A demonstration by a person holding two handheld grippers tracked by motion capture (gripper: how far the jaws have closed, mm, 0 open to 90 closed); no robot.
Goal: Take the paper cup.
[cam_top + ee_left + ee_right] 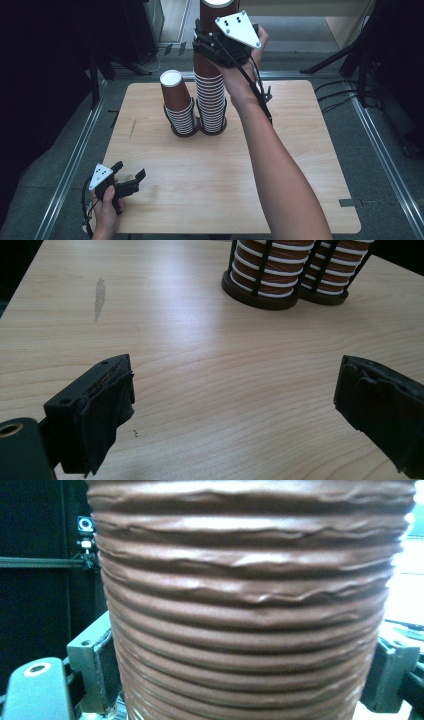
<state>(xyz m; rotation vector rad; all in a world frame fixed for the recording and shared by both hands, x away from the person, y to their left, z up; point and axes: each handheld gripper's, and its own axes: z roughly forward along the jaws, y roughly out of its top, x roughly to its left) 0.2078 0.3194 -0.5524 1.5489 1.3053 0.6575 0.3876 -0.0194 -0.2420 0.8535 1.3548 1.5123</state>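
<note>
Two cup stacks are sitting in black holders mid-table. Right gripper (207, 42) is clamping the top brown cup (212, 30) of the taller stack (210, 97), one jaw pressing on each side of its ribbed wall. Left gripper (131, 181) is idling with jaws spread wide, gripping nothing, low over the table (280, 165) near its front-left corner, well apart from the shorter stack (178, 107).

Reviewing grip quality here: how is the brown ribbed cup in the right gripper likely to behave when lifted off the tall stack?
The cup looks light and thin-walled; its ribs already look crumpled, so a hard squeeze from the right gripper probably dents it. The tall stack might tip.
</note>
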